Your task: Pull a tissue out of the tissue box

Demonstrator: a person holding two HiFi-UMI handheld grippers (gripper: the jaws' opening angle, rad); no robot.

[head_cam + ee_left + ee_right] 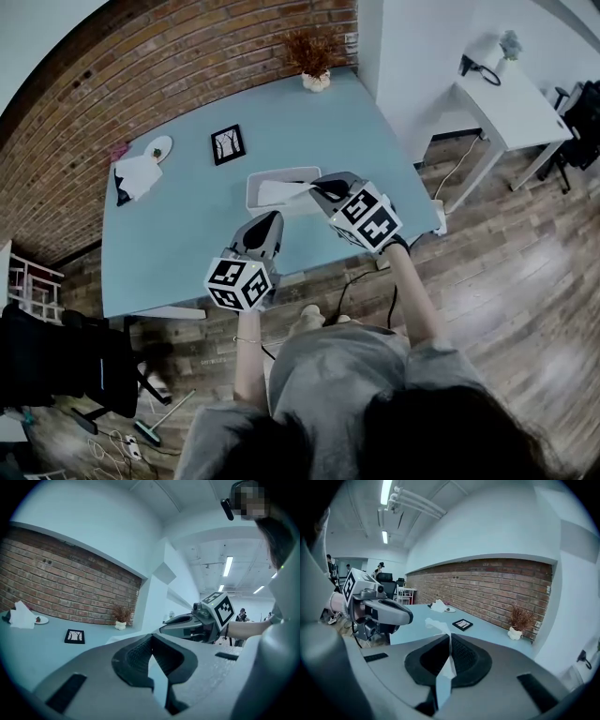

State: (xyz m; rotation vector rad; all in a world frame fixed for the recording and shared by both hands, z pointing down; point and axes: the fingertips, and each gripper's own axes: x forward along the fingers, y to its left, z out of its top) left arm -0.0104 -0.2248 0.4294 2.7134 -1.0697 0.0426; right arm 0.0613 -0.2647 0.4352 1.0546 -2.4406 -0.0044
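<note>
Pale blue-green tabletop; white tissue in a whitish tissue box; black picture frame showing dark branches on white. Grey left gripper and right gripper, each bearing a black-and-white square-patterned cube. Red-brown brick wall

Head camera looked steeply down on the table; cameras on the left gripper and right gripper looked closely along their jaws, all sharing the picture frame
</note>
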